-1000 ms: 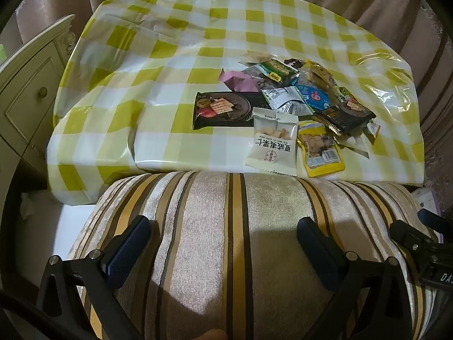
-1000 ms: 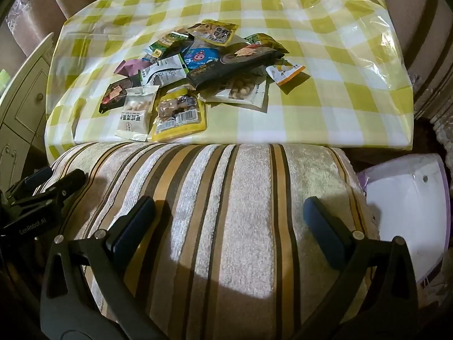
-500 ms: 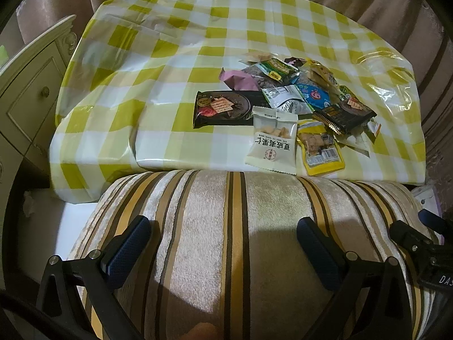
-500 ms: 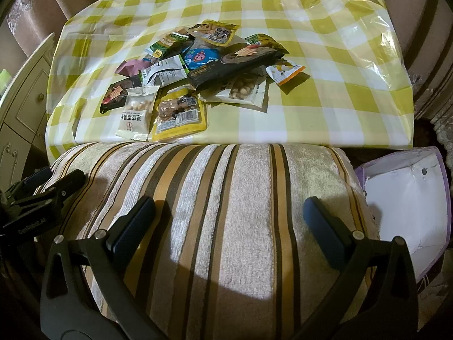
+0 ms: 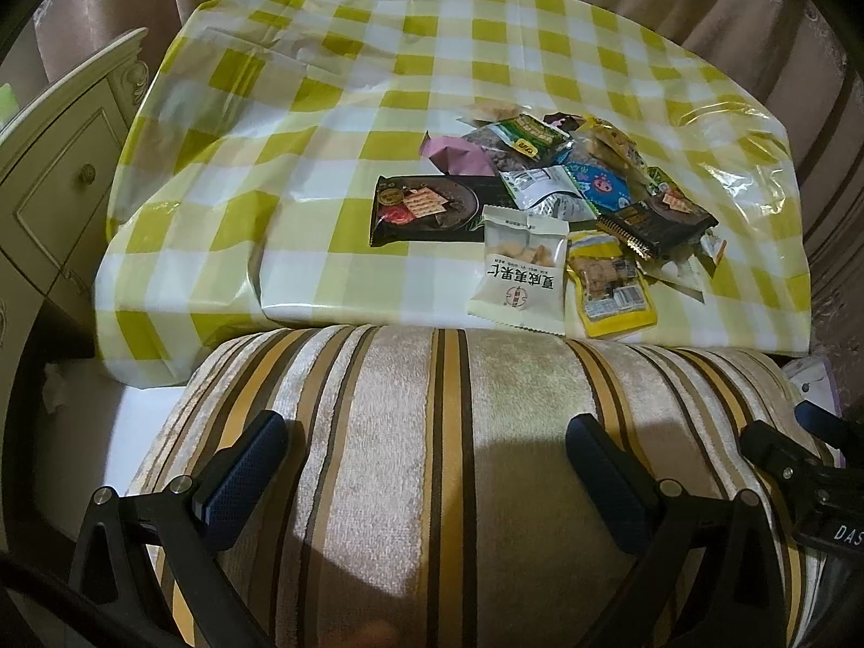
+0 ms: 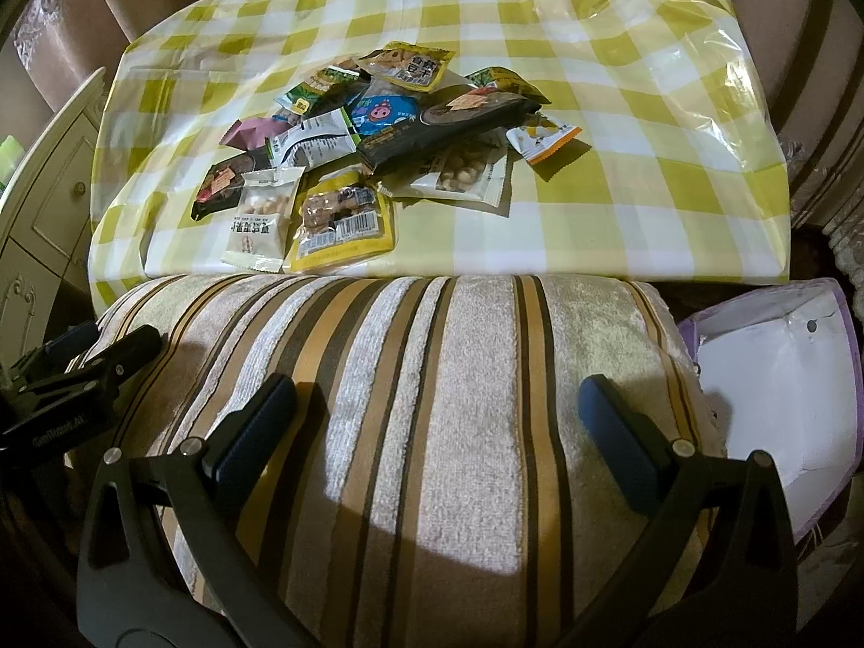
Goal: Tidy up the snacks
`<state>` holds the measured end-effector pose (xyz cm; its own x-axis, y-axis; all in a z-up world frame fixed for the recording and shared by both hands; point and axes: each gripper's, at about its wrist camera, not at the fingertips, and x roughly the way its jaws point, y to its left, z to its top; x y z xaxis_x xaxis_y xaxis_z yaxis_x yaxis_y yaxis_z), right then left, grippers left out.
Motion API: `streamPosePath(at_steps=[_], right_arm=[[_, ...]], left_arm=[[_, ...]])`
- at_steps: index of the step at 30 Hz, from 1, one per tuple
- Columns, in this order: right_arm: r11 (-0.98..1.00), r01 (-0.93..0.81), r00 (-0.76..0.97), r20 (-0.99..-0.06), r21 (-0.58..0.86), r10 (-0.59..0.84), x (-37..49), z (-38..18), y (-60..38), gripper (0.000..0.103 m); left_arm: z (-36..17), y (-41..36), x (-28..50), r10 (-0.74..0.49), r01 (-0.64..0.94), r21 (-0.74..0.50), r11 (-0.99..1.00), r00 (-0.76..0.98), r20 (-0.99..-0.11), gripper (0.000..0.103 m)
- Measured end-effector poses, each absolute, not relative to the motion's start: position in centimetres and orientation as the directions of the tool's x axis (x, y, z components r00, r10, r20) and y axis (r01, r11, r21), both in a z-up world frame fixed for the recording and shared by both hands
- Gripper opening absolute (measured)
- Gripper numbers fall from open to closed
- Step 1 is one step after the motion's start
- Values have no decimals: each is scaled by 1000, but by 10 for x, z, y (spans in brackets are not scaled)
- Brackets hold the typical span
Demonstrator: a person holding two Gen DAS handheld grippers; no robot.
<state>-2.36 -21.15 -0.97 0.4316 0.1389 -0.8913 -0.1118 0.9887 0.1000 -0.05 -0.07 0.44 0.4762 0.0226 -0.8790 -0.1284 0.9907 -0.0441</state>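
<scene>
The left tool (image 5: 426, 464) hangs with its fingers spread wide and nothing between them, low over a rounded, striped velvety cushion (image 5: 448, 432) that lies between it and the table (image 5: 324, 124); the right tool (image 6: 437, 421) is the same, wide apart and empty, just to its right over the same cushion. Both look parked at a ready height, probably because no packet has been chosen yet. The snacks (image 5: 551, 216) lie ahead of both tools, beyond the cushion, in a loose overlapping heap on the glossy yellow-and-white checked tablecloth, ahead and right of the left tool, ahead and left of the right one. Nearest are a flat white nut packet (image 5: 521, 275) and a yellow pouch (image 5: 610, 291) with a clear window, at the table's near edge. Behind them lie a long dark matte wrapper (image 5: 426, 209), a blue foil pack (image 6: 384, 112) and crinkly green and pink sachets. All are thin, slippery film, likely to slide when nipped. A white-lined, lilac-edged bag (image 6: 777, 394) stands open to the right of the right tool, plausibly where the packets should go.
</scene>
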Motion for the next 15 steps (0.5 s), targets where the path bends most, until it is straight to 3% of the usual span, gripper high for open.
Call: streamPosePath(at_steps=[15], right_arm=[[989, -112, 430, -892, 97, 136, -22, -10, -211, 103]], left_arm=[[2, 0, 1, 22, -130, -46, 990, 473, -881, 103]])
